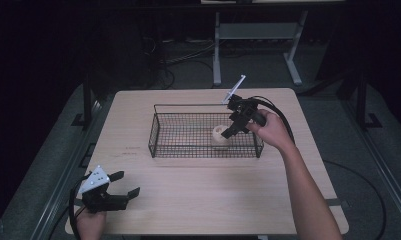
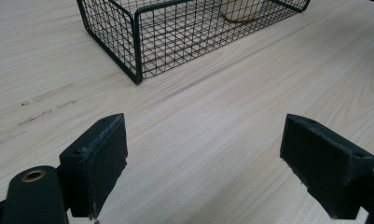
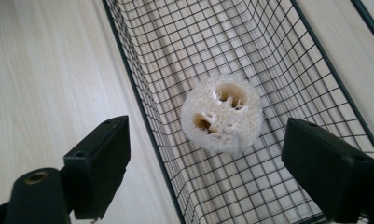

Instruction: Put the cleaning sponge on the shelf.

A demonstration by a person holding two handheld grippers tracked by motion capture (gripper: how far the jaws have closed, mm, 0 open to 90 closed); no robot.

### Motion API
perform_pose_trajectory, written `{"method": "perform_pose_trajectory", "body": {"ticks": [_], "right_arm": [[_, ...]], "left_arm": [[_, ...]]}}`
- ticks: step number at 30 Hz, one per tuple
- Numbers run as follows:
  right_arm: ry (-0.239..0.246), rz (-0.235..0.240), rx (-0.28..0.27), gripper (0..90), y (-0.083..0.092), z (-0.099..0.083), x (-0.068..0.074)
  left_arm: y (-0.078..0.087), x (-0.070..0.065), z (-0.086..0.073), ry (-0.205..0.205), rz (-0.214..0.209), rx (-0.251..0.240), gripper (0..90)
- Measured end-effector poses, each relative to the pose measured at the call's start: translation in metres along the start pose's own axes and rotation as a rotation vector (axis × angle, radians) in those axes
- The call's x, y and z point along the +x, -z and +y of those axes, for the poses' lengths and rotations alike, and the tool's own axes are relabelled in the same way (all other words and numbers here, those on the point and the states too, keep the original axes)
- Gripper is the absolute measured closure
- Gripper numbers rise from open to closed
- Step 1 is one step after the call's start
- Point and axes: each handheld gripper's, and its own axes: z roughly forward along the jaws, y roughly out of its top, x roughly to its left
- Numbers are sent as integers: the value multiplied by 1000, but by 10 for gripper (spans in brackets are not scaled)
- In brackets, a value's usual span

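Loofah slice (image 3: 221, 113) lies flat in the wire basket (image 3: 142, 112) beneath the right claw (image 3: 205, 172), whose jaws gape wide, apparently letting it settle there.

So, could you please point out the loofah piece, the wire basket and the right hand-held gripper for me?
loofah piece (image 3: 221, 113), right gripper view, on its pale top face between the holes.
wire basket (image 1: 154, 133), high view, on its left end wall.
right hand-held gripper (image 1: 229, 131), high view, midway between its fingertips.
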Motion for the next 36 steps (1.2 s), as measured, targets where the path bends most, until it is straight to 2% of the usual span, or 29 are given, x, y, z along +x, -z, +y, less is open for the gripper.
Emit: {"method": "perform_pose_trajectory", "body": {"ticks": [7, 11, 22, 36], "right_arm": [[11, -8, -7, 153, 8, -7, 7], [12, -14, 9, 153, 11, -11, 10], [9, -6, -9, 153, 18, -22, 18], [23, -21, -19, 148, 25, -40, 34]], "left_arm": [[0, 0, 0, 2, 2, -3, 137], [0, 0, 0, 4, 3, -2, 137], [-1, 0, 0, 1, 2, 0, 137], [-2, -1, 0, -3, -1, 3, 137]]}}
